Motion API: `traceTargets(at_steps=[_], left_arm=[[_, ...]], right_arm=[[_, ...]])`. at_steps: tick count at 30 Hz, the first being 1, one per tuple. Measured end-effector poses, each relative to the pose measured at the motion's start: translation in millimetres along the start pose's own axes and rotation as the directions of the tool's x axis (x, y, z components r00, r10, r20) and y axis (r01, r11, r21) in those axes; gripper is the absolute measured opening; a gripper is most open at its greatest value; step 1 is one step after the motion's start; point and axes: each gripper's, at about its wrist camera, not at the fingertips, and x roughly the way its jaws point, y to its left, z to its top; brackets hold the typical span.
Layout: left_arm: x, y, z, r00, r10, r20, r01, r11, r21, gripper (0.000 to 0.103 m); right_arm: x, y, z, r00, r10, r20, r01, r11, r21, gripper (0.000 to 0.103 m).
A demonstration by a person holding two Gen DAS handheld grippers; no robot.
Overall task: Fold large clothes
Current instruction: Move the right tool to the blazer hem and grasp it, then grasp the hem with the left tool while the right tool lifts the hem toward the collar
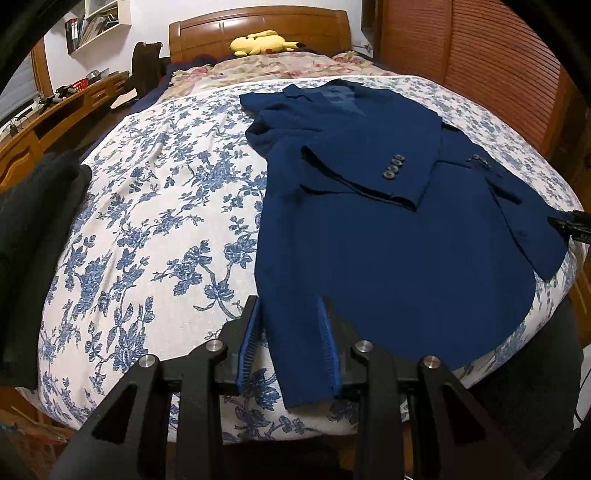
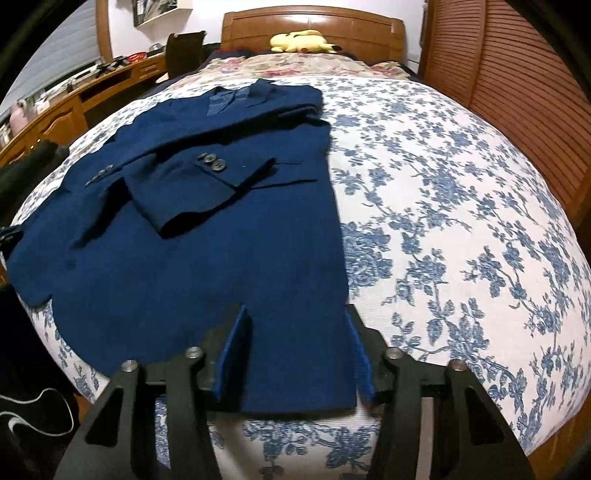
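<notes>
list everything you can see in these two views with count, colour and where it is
jacket: 1, navy blue, flat on the bed, one sleeve folded across its front, hem at the near edge
sleeve buttons: several, dark grey, on the cuff of the folded sleeve
bedspread: 1, white with blue flowers, covers the bed
quilt: 1, beige with red flowers, at the head end
plush toy: 1, yellow, lying by the headboard
headboard: 1, brown wood, far end of the bed
desk: 1, brown wood, along the wall beside the bed
dark clothing: black, amount unclear, at the side edge of the bed
left gripper: 1, black with blue pads, open around the hem's corner
right gripper: 1, black with blue pads, open around the hem's other corner
</notes>
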Motion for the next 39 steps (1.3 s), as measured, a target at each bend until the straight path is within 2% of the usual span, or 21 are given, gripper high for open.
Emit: traceTargets(at_steps=[1, 2, 6, 13, 16, 20, 29, 31, 32, 34, 39], left_arm=[[0, 0, 0, 1.000, -0.002, 0.000, 0.002, 1.000, 0.002, 0.032], [0, 0, -1, 1.000, -0.002, -0.001, 0.002, 1.000, 0.004, 0.032], [-1, -2, -1, 1.000, 0.000, -0.005, 0.000, 1.000, 0.007, 0.032], [-9, 4, -11, 0.999, -0.045, 0.000, 0.045, 0.999, -0.010, 0.032], [-10, 3, -12, 0.999, -0.048, -0.001, 0.048, 0.999, -0.005, 0.032], [-10, 2, -13, 0.999, -0.050, 0.011, 0.050, 0.999, -0.002, 0.032], [-14, 2, -17, 0.998, -0.066, 0.023, 0.066, 0.998, -0.011, 0.032], [-20, -3, -14, 0.996, -0.088, 0.025, 0.087, 0.996, 0.025, 0.013], [-23, -5, -11, 0.995, -0.098, 0.035, 0.097, 0.995, 0.034, 0.010], [-32, -7, -3, 0.991, -0.126, 0.050, 0.124, 0.991, 0.046, 0.007], [-76, -13, 30, 0.976, -0.156, 0.153, 0.146, 0.986, 0.077, 0.005]], right_arm=[[0, 0, -1, 1.000, 0.026, 0.001, -0.026, 1.000, 0.001, 0.029], [0, 1, -1, 0.999, 0.051, 0.003, -0.051, 0.999, 0.000, 0.024], [2, 4, -1, 0.996, 0.085, 0.009, -0.085, 0.996, -0.019, 0.015], [5, 3, 0, 0.995, 0.097, 0.004, -0.097, 0.995, -0.012, 0.014], [9, 1, 0, 0.993, 0.116, -0.004, -0.116, 0.993, 0.023, 0.015], [11, 4, 0, 0.995, 0.100, -0.005, -0.100, 0.995, 0.009, 0.015], [12, 0, -1, 0.993, 0.116, -0.002, -0.116, 0.993, 0.034, 0.014], [6, 1, 2, 0.990, 0.137, 0.026, -0.138, 0.990, 0.043, 0.008], [0, 2, 5, 0.988, 0.149, 0.049, -0.151, 0.988, 0.043, 0.008], [-16, 3, 15, 0.979, 0.171, 0.108, -0.177, 0.983, 0.044, 0.007], [-67, 13, 49, 0.944, 0.214, 0.252, -0.230, 0.973, 0.032, 0.007]])
